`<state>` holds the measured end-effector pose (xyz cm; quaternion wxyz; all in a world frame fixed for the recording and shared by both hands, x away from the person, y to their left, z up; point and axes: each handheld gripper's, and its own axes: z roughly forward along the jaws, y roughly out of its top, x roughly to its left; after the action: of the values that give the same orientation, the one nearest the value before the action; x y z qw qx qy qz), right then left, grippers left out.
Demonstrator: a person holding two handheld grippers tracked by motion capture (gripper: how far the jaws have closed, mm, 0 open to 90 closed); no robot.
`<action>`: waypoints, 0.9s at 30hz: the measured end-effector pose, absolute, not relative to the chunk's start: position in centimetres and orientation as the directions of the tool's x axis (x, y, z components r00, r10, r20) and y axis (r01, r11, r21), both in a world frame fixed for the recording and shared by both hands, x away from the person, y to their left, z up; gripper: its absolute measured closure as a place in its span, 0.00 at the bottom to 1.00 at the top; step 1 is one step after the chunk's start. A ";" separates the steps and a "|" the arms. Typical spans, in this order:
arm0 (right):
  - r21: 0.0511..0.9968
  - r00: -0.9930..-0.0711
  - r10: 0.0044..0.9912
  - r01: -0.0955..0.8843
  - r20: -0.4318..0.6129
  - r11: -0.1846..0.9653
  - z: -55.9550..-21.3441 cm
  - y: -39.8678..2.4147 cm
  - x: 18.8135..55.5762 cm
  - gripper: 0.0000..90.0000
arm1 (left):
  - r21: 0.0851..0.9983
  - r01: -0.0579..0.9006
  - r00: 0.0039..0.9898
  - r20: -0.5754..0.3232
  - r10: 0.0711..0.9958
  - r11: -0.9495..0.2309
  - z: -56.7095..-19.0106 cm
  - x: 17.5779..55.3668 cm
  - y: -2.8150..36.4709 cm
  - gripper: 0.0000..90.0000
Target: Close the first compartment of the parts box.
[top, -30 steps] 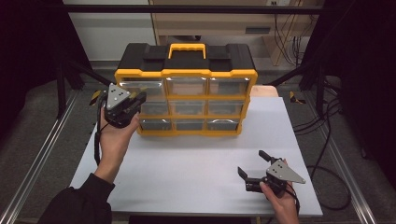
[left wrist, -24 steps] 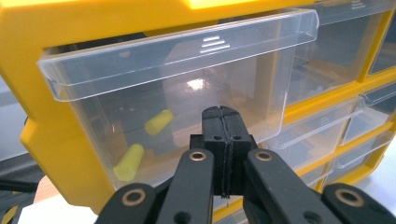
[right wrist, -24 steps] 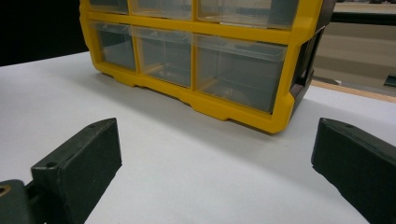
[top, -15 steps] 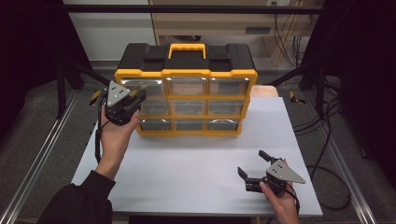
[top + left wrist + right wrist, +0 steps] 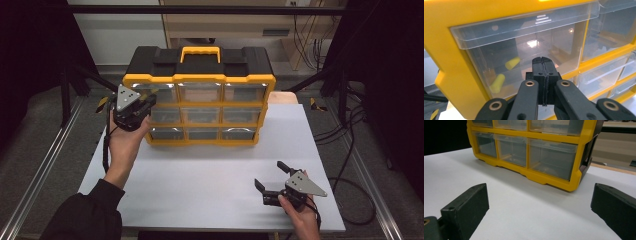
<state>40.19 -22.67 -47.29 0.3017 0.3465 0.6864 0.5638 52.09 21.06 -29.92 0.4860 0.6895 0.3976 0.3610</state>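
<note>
Yellow and black plastic is most of what we've got here: from the high view, the organizer [image 5: 198, 97] stands at the back of the white table [image 5: 200, 175], nine clear drawers in three rows. Our left gripper [image 5: 145, 104] is up at the top-left drawer [image 5: 152, 92], while the right gripper [image 5: 268, 179] rests low near the front right corner, well away from the box.

From the left gripper view, the jaws are pressed together with nothing between them, tips just short of that drawer's clear front [image 5: 524, 62]. Inside we can make out two yellow foam earplugs [image 5: 505, 75]. The lip [image 5: 524, 27] along the drawer's top edge looks like the obvious place to hook or pinch. We'd guess the drawer is light, stiff and a bit slick, so a grip on the smooth face would slide; the lip is the better bet. The plugs are soft and weigh next to nothing.

From the right gripper view, the jaws stand wide apart and hold nothing, looking across bare table toward the organizer's lower drawers [image 5: 551, 157].
</note>
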 end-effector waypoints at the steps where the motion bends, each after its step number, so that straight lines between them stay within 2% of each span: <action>1: 0.983 -0.578 0.816 0.136 -0.023 0.124 -47.3 -22.7 40.2 0.02 | 0.957 0.198 0.423 0.113 0.899 -0.213 -29.9 52.1 21.1 1.00; 27: 0.983 -0.577 0.816 0.136 -0.023 0.124 -47.3 -22.7 40.2 0.02 | 0.955 0.199 0.415 0.124 0.902 -0.222 -30.0 52.8 21.2 1.00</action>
<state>40.17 -22.67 -47.29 0.3019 0.3470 0.6863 0.5634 52.81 21.21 -30.04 0.4799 0.6906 0.3982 0.3662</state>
